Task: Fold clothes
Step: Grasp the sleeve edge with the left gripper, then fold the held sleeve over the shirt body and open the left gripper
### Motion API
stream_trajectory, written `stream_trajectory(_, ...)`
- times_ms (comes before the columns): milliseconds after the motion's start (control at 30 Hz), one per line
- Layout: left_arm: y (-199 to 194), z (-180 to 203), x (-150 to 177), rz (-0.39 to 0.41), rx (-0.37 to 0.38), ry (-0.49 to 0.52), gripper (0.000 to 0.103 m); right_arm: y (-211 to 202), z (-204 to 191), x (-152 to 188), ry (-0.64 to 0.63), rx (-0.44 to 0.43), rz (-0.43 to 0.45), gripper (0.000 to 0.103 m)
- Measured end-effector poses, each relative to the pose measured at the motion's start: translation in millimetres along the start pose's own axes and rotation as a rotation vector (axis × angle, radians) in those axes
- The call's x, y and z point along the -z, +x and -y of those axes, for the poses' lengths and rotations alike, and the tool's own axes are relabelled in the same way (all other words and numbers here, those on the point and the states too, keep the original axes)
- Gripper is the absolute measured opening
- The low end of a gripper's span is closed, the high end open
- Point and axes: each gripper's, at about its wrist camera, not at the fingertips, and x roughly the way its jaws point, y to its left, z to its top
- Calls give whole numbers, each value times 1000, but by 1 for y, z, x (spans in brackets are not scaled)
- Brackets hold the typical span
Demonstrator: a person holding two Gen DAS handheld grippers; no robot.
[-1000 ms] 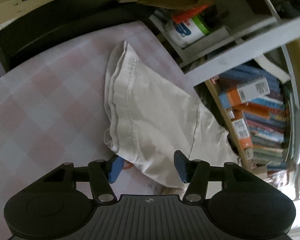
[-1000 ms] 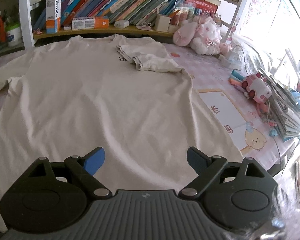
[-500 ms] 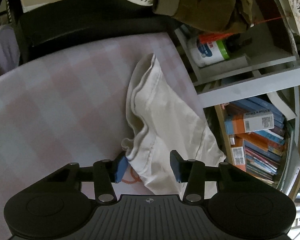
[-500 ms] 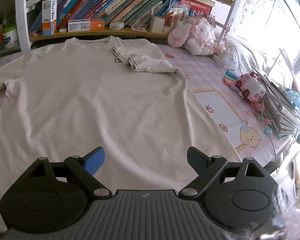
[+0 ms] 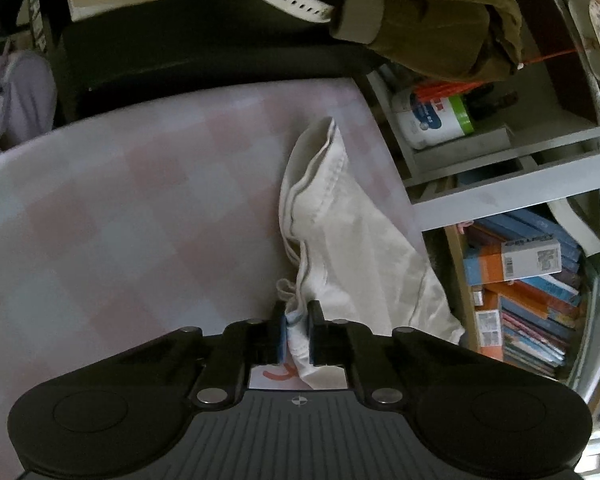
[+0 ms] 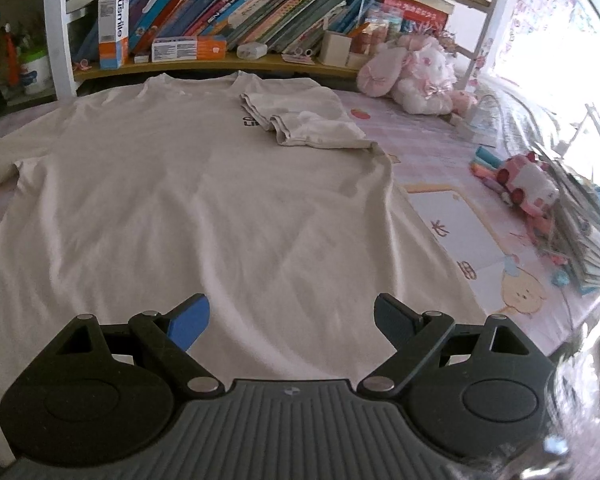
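Surface: pink-and-white checked cloth-covered table [image 6: 432, 136].
Ahead of right gripper: cream cotton T-shirt [image 6: 188, 200], spread flat, right sleeve folded inward.
To its right: white illustrated paper sheet [image 6: 460, 224], pink plastic toy car [image 6: 528, 184], pink plush toys [image 6: 416, 76].

Left gripper [image 5: 298, 334] and right gripper [image 6: 290, 320] alike, black linkage arms, silver round pivot screws, blue finger pads [image 6: 190, 320], ribbed grey base with small crosshair emblem

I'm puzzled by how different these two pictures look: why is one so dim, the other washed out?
Left wrist view: dim, shadowed, the cream T-shirt sleeve greyish. Right wrist view: bright, window glare bleaches the right edge beyond the pink plush toy; fisheye bends the wooden bookshelf.
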Motion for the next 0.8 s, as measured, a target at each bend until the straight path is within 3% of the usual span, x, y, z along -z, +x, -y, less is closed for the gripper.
stream_trajectory(400, -8, 65, 44, 127, -105, 108, 7, 56, 62, -20, -90, -238, 30, 89)
stream_trajectory(467, -12, 92, 58, 151, -103, 189, 7, 66, 74, -21, -94, -274, 19, 89)
stream_trajectory(600, -2, 150, 94, 103, -69, 404, 7, 82, 94, -21, -101, -332, -1, 89)
stream_trajectory(800, 46, 201, 173, -31, -97, 774, 9, 95, 111, -25, -109, -361, -10, 89)
